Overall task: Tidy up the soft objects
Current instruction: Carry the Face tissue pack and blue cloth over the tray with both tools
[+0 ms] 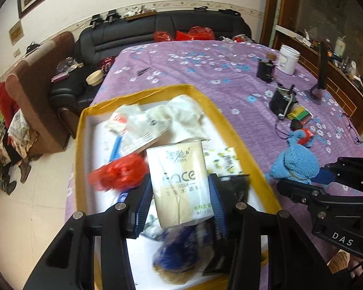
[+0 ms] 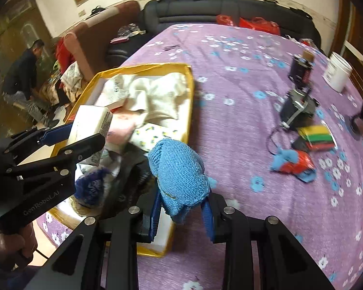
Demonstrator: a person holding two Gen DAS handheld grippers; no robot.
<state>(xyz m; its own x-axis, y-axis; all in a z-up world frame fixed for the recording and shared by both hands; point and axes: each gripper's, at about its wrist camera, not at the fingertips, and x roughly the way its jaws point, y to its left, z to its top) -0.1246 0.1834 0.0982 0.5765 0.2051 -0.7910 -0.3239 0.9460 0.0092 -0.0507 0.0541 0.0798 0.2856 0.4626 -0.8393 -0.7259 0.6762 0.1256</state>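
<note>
left gripper pinching tissue pack by its sides, above yellow-rimmed box. slick wrapper, could slide out.
right gripper pinching blue knitted piece at box's right rim; slack end may snag rim.
second blue knit farther right on purple cloth, not yet boxed.

The cream tissue pack has a shiny plastic wrap. The blue knitted cloth looks woolly and bumpy. The purple flowered bedspread is soft, dull cloth. The yellow-rimmed cardboard box looks smooth. The white round tub is smooth plastic.
</note>
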